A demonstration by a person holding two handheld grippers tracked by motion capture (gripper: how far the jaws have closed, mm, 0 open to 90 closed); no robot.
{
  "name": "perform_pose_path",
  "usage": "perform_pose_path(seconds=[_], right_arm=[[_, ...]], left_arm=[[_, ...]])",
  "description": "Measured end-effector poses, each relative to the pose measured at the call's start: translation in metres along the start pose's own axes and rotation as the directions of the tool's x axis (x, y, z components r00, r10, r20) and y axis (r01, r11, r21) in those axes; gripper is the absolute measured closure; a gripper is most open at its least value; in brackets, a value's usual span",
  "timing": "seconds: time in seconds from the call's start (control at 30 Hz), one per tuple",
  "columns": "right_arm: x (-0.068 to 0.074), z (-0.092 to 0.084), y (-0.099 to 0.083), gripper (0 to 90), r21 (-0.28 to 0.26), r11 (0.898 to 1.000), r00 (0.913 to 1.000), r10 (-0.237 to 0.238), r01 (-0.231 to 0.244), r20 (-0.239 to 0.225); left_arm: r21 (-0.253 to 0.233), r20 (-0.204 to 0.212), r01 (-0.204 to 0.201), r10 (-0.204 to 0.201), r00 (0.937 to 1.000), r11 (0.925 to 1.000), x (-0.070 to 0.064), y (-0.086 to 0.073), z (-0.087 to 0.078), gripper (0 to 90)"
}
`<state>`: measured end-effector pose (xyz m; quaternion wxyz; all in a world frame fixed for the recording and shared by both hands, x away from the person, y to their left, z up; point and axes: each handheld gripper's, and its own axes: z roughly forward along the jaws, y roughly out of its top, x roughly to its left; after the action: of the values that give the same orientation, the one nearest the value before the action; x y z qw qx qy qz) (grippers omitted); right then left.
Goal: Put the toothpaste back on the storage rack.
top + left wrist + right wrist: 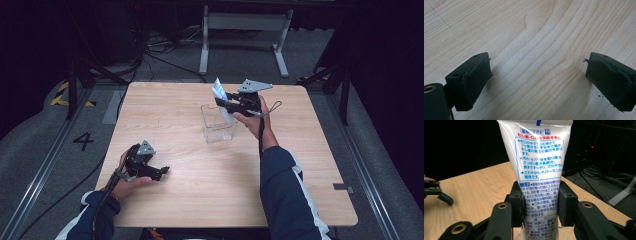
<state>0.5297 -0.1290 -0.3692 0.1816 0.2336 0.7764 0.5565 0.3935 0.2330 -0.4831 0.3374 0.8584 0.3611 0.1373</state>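
Holding a white tube [540, 170] between its jaws, the right gripper [231, 104] hovers over the clear box [218, 123], probably to drop it inside; lower left, the left gripper [159, 171] rests on the counter [200, 190], jaws wide.

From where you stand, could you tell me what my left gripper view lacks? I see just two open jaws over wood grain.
Observer: The right gripper is shut on a white tube with blue and red print.
Operator: Thank you. Where is it, please?
Observer: In the high view it hangs above a clear plastic container standing mid-table.
Operator: And my left gripper?
Observer: It rests on the wooden table at the near left, apart from the container.
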Motion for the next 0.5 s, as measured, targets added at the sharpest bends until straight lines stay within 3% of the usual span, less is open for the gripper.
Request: perform_pose_path(seconds=[0.33, 0.5], right_arm=[[-0.0026, 0.0030, -0.0054, 63.6, 0.026, 1.000, 1.0000, 0.001, -0.001, 0.006], [0.0014, 0.0029, -0.0052, 63.5, 0.056, 0.998, 0.9997, -0.024, 0.024, 0.006]], left_arm=[[0.001, -0.001, -0.001, 0.001, 1.0000, 1.0000, 0.0000, 0.0000, 0.0000, 6.6], [0.002, -0.002, 0.000, 0.000, 1.0000, 1.0000, 0.0000, 0.0000, -0.0001, 6.6]])
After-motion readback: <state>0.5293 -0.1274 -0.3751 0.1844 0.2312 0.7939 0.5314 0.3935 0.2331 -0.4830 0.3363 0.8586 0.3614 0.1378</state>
